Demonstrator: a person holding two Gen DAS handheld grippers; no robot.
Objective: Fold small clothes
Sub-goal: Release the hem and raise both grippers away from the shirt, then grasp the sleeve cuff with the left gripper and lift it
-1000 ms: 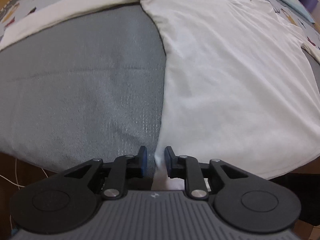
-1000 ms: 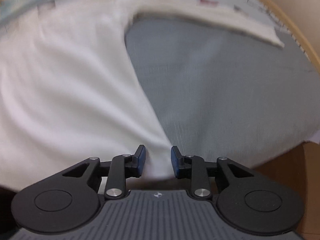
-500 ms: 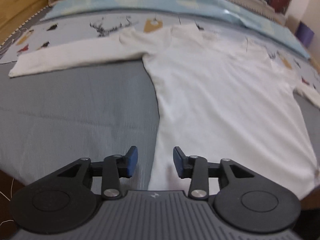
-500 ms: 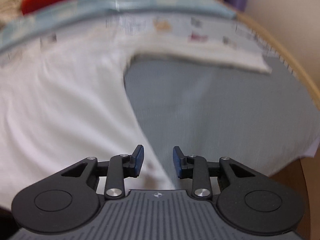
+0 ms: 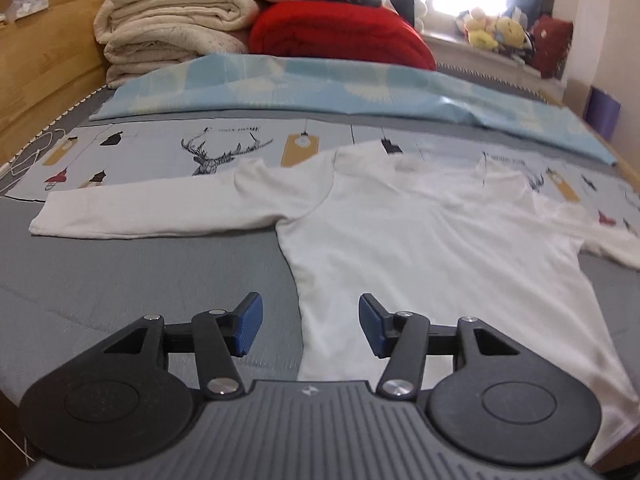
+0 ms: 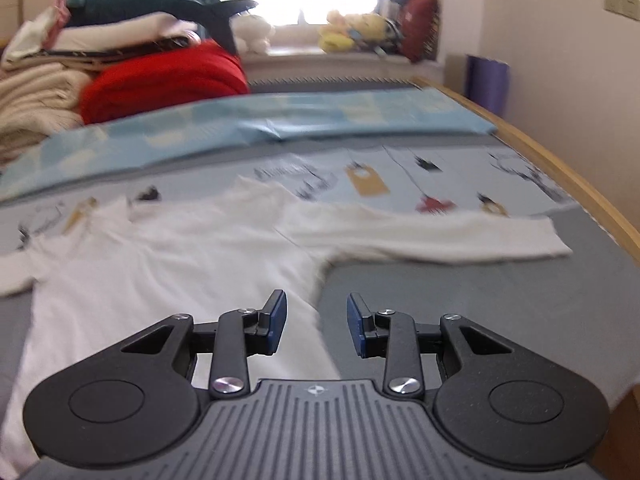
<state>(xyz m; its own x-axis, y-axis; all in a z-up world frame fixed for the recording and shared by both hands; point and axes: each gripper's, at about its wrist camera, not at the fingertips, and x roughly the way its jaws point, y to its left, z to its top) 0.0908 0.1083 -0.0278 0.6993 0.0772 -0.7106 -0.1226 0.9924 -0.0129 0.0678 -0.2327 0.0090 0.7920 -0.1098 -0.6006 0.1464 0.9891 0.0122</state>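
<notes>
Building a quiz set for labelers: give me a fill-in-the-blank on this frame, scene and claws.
1. The shirt lying flat on the bed is ____ in colour.
2. Both sleeves are spread ____ from the body, not folded in.
3. The left claw is ____, with nothing pinched between its pads.
4. The bundle beside the stack of cream blankets is ____ in colour.

Missing words: white; outward; open; red
</notes>
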